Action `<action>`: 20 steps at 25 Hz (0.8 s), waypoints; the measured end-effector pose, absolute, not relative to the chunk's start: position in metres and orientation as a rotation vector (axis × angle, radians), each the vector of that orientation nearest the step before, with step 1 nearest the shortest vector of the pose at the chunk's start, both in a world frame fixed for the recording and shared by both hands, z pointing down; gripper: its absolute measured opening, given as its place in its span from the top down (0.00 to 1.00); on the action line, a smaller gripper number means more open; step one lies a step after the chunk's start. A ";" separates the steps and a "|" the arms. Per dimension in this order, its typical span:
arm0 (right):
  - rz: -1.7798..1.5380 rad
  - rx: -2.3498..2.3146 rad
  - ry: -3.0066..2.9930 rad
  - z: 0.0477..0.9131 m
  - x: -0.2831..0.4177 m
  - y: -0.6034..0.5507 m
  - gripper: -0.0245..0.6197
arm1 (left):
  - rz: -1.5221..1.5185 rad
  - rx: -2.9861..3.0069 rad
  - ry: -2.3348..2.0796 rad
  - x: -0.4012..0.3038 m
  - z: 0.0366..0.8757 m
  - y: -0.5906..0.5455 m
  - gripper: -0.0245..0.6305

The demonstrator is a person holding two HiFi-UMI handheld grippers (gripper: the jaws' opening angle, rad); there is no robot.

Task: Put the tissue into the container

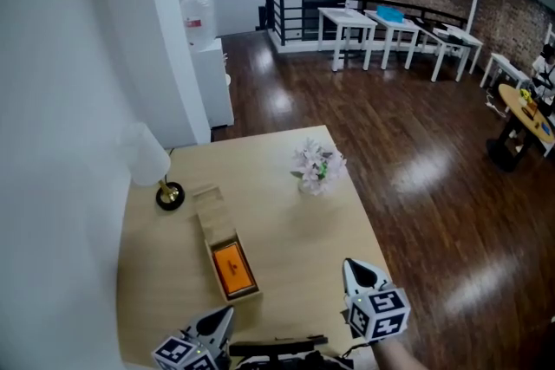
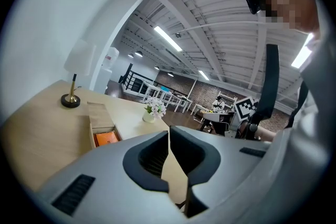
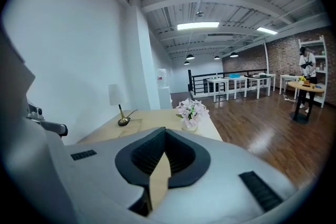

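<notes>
A narrow wooden box (image 1: 227,260) lies on the light wooden table (image 1: 295,225) with its sliding lid (image 1: 211,205) pushed back toward the lamp. An orange flat packet (image 1: 233,267) lies in its open part. The left gripper view also shows the box (image 2: 101,124) and the orange packet (image 2: 106,138), ahead and to the left. My left gripper (image 1: 227,314) hovers at the table's near edge, just short of the box, shut and empty (image 2: 169,131). My right gripper (image 1: 351,266) is at the near right, also shut with nothing in it (image 3: 164,132).
A table lamp (image 1: 160,178) with a round dark base stands at the back left beside the white wall. A small vase of pale flowers (image 1: 316,166) stands at the back right. The table's right edge drops to a dark wooden floor (image 1: 416,186).
</notes>
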State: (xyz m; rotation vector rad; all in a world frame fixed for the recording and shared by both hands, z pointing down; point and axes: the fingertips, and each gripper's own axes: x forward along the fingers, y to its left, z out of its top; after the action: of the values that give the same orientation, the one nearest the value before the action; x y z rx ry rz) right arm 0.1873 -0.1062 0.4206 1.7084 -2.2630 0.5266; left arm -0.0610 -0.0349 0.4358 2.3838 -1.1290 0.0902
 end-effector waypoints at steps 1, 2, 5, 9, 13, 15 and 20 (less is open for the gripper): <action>0.522 1.703 -2.263 0.421 0.187 -0.106 0.96 | 0.089 2.382 -1.127 -0.061 0.436 -0.034 0.96; 0.517 1.696 -2.265 0.421 0.186 -0.105 0.96 | 0.090 2.378 -1.125 -0.060 0.437 -0.033 0.96; 0.505 1.678 -2.275 0.420 0.183 -0.106 0.96 | 0.101 2.372 -1.118 -0.058 0.440 -0.031 0.96; 0.496 1.652 -2.282 0.420 0.178 -0.106 0.96 | 0.126 2.395 -1.104 -0.052 0.439 -0.031 0.96; 0.491 1.652 -2.281 0.423 0.177 -0.103 0.96 | 0.136 2.400 -1.087 -0.049 0.441 -0.027 0.96; 0.489 1.651 -2.282 0.423 0.176 -0.103 0.96 | 0.136 2.397 -1.086 -0.050 0.443 -0.026 0.96; 0.465 1.631 -2.285 0.422 0.175 -0.104 0.96 | 0.121 2.389 -1.069 -0.046 0.435 -0.027 0.96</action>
State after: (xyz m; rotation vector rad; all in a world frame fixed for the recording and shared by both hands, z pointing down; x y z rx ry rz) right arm 0.1753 -0.1042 0.4220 1.6310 -2.2852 0.4647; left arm -0.0464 -0.0266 0.4350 2.3893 -1.0691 0.1207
